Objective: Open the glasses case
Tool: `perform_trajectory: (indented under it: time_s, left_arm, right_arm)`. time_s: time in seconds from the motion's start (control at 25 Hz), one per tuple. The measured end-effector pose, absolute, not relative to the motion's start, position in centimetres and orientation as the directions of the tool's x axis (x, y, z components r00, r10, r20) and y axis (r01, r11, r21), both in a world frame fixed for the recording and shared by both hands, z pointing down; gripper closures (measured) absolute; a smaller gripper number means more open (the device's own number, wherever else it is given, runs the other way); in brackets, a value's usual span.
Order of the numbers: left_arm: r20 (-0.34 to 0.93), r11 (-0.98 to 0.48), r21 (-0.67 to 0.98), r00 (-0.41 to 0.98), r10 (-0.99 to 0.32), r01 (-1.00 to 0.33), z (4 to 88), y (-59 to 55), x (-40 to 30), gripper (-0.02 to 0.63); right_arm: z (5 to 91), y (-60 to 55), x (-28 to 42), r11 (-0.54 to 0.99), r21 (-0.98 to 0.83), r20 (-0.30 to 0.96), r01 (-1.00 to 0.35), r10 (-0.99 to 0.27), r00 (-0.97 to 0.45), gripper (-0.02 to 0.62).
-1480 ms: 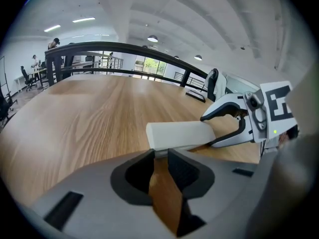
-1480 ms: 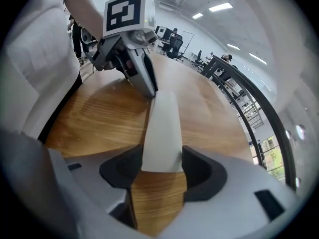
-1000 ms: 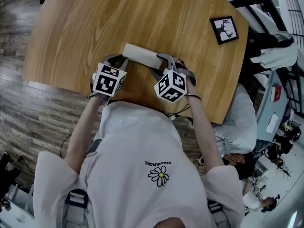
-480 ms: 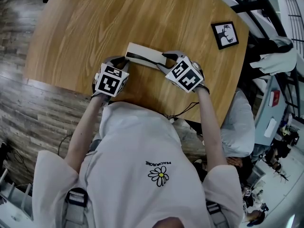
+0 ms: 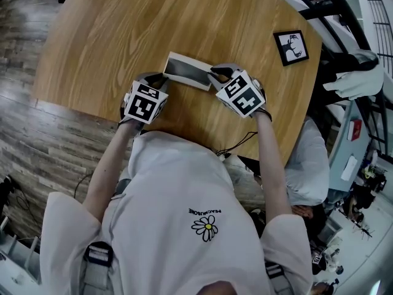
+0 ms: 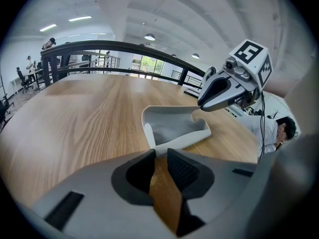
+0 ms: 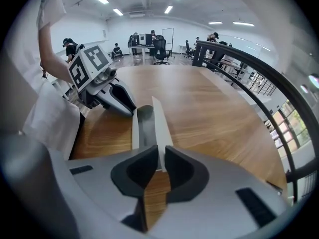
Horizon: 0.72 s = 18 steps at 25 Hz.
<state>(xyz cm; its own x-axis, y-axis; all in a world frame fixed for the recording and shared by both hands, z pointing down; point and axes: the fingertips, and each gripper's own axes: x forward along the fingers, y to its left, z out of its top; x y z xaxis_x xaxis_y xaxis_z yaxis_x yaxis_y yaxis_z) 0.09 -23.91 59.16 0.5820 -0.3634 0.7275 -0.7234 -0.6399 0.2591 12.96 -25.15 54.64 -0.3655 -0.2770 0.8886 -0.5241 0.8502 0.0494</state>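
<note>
A white glasses case [image 5: 189, 70] lies open on the round wooden table [image 5: 123, 29], its grey inside showing. My left gripper [image 5: 161, 78] sits at the case's left end; in the left gripper view the case [image 6: 177, 128] reaches in between the tips of that gripper [image 6: 160, 156], which grip its end. My right gripper [image 5: 216, 74] is at the right end with its jaws closing. In the right gripper view the thin raised lid [image 7: 158, 121] stands on edge between the narrow jaws of the gripper [image 7: 160, 158].
A small black-framed picture [image 5: 290, 46] lies near the table's far right edge. A seated person [image 5: 307, 158] is close to the table's right side. A dark railing [image 6: 124, 48] runs behind the table. Wooden floor [image 5: 37, 140] lies beyond the near left edge.
My right gripper has swung from the case's near side to its right end and narrowed its jaws on the lid. The lid has come up, exposing the grey interior. The left gripper stayed put.
</note>
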Motion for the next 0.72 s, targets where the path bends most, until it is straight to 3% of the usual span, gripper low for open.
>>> perform_trajectory:
  time_s: [0.52,0.6,0.72]
  left_arm:
    - [0.716,-0.625,0.274,0.588,-0.376,-0.732,58.2,-24.4,0.0,0.521]
    - [0.681,-0.616,0.278,0.604,-0.414,-0.737,56.4,-25.2,0.2,0.505]
    - [0.569,-0.617,0.283,0.646,-0.508,-0.734,50.8,-27.5,0.8,0.505]
  right_arm:
    - [54.3,-25.8,12.9,0.84,0.119,0.883,-0.529,-0.333,-0.331,0.545]
    - [53.3,-26.0,12.8,0.825,0.111,0.868,-0.555,-0.352,-0.35,0.5]
    - [49.6,-27.1,12.3,0.789,0.136,0.798,-0.599,-0.446,-0.406,0.492]
